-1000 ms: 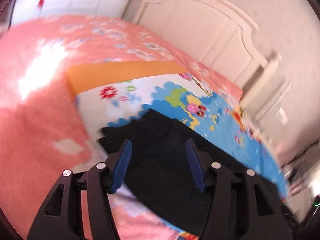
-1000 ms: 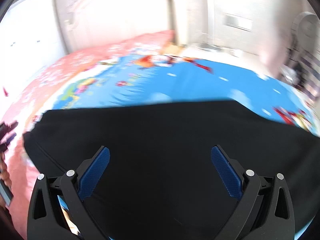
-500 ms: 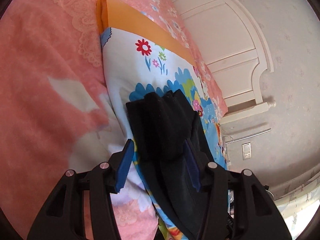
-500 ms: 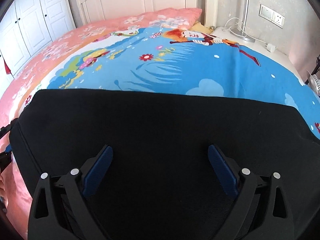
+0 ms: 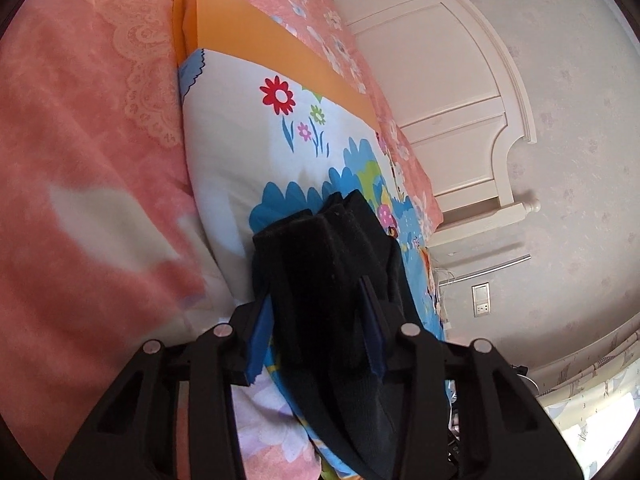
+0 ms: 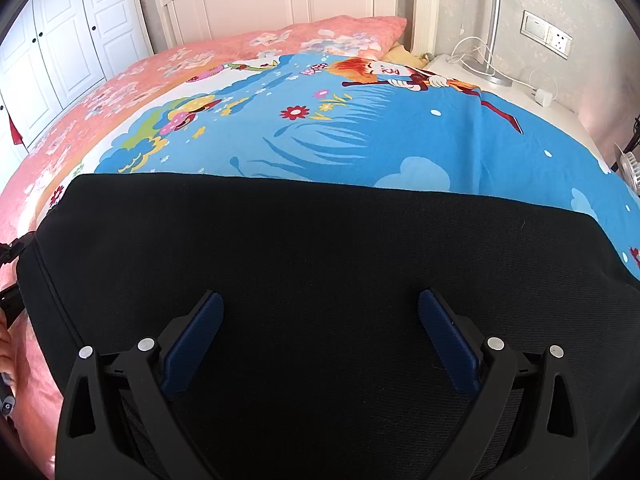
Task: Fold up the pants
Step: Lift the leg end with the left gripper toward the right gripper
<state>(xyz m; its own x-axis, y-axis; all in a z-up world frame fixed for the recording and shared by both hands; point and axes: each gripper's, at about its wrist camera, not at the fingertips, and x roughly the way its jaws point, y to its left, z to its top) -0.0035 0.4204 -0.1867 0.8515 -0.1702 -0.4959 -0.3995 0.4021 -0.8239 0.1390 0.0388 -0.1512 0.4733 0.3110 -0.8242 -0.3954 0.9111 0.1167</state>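
Black pants lie flat across the blue cartoon quilt on the bed. My right gripper is open just above the pants' middle, its blue pads wide apart with nothing between them. In the left wrist view the pants' end is bunched up thick between the blue pads of my left gripper, whose jaws press in on the folded layers. The left gripper also shows at the left edge of the right wrist view.
The quilt has an orange border and lies on a pink floral bedspread. A white headboard stands beyond. A bedside table with a lamp and cables is at the far right, white wardrobe doors at the left.
My left gripper has turned, closed in on the pants' end and now grips it. My right gripper has settled over the pants and stays open.
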